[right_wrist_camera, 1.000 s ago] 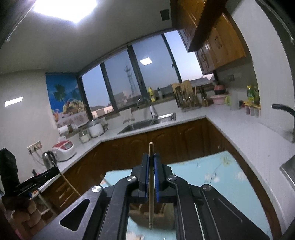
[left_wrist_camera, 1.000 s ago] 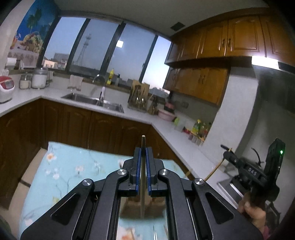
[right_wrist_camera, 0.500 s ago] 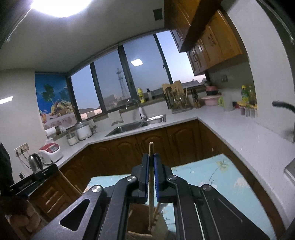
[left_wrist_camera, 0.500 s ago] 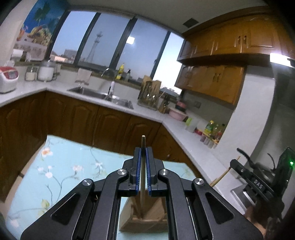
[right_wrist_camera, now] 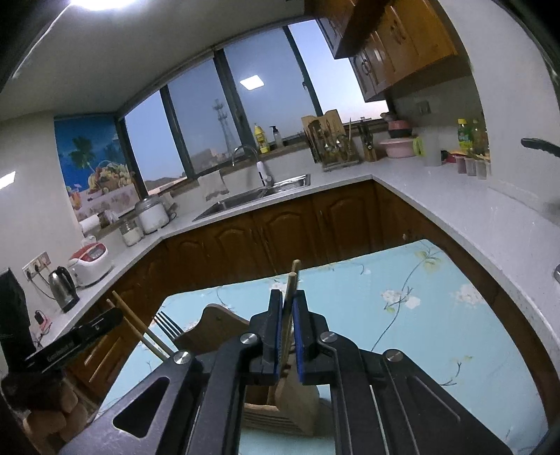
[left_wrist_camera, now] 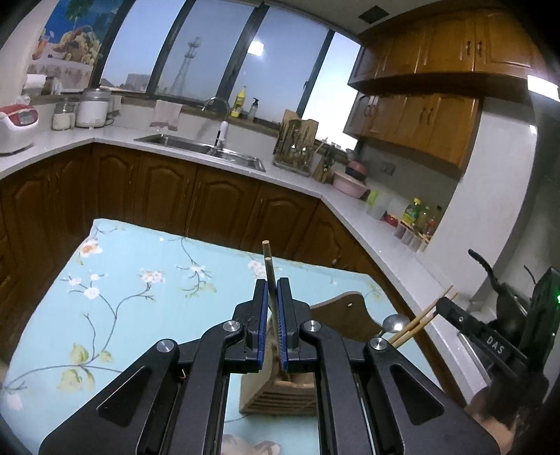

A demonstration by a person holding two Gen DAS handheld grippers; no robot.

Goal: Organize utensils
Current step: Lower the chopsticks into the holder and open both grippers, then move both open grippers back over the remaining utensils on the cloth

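Fingers of the left gripper and right gripper each pinch upright chopsticks, tips pointing past the fingertips.

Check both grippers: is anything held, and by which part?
Left gripper is shut on chopsticks, pinched partway along the shafts, upper ends sticking out. Right gripper likewise clamps chopsticks mid-shaft, above the wooden holder.

Dim dusk kitchen, glaring ceiling lamp, fisheye-bent edges, perhaps slightly soft.

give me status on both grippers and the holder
left gripper shut on chopsticks. right gripper same. both over wooden holder. nothing blocking.
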